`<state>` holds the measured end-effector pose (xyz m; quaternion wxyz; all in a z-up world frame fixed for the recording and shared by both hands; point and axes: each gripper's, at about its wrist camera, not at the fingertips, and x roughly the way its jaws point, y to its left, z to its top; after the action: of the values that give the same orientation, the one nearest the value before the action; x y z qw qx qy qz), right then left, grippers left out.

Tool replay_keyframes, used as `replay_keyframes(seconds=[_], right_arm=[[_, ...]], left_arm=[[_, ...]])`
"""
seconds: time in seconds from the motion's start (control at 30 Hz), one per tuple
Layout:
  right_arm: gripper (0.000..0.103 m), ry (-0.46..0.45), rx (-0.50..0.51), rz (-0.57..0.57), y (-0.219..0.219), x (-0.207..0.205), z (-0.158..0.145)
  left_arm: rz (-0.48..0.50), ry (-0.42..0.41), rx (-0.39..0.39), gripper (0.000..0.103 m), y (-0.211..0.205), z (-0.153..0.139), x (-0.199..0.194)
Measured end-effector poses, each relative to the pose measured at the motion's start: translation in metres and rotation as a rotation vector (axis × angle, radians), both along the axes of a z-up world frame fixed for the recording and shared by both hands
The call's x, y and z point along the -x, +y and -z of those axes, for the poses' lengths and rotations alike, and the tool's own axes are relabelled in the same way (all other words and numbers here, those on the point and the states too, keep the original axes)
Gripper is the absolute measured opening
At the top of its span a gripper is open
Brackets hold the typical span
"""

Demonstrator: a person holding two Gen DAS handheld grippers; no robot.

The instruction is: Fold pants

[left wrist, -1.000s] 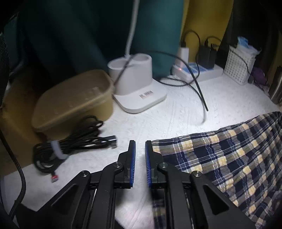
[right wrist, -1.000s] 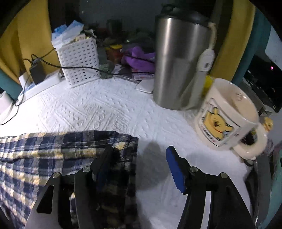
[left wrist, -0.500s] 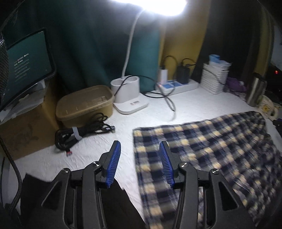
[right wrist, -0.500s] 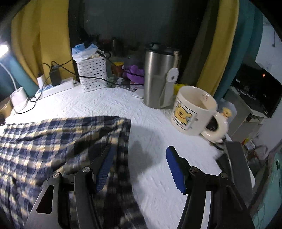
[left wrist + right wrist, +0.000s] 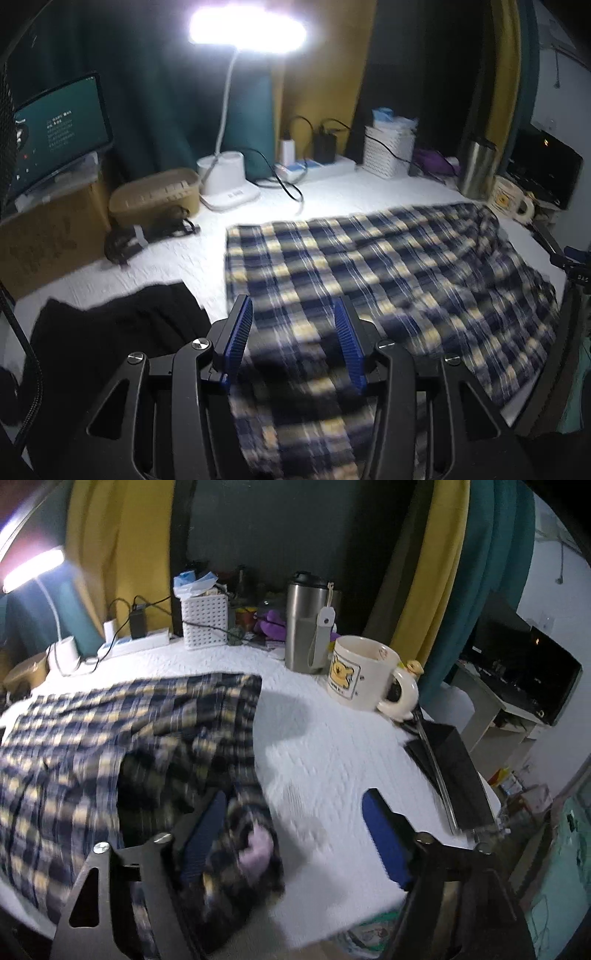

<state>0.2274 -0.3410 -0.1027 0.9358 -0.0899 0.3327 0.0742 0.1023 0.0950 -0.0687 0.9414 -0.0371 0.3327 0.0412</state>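
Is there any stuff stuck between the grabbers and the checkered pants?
No. The checkered pants lie right under the open left gripper, and their edge already sits between the open right gripper's fingers. Nothing blocks either.

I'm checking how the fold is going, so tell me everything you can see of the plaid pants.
The pants are thin woven cloth in navy, white and pale yellow plaid, blurred in both views. They lie spread flat on the white table cover, one straight edge facing the lamp base, with wrinkles and a bunched, folded-over part at the end nearer the mug. Their near edge runs under both tongs; neither pair clamps the cloth. A black garment lies beside them.
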Motion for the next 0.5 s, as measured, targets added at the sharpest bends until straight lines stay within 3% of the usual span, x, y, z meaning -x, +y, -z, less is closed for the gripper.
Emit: replay_keyframes(seconds=[0.33, 0.43, 0.47, 0.5], right_arm=[[0.080, 0.010, 0.079, 0.041, -0.025, 0.040, 0.038], [0.080, 0.012, 0.148, 0.032, -0.023, 0.047, 0.050], [0.080, 0.011, 0.165, 0.024, -0.022, 0.049, 0.052], [0.080, 0.010, 0.185, 0.005, -0.018, 0.052, 0.056]], left_arm=[[0.032, 0.040, 0.011, 0.046, -0.025, 0.022, 0.034], [0.038, 0.046, 0.014, 0.047, -0.028, 0.025, 0.042], [0.041, 0.049, 0.016, 0.048, -0.029, 0.026, 0.044], [0.043, 0.051, 0.019, 0.057, -0.029, 0.027, 0.046]])
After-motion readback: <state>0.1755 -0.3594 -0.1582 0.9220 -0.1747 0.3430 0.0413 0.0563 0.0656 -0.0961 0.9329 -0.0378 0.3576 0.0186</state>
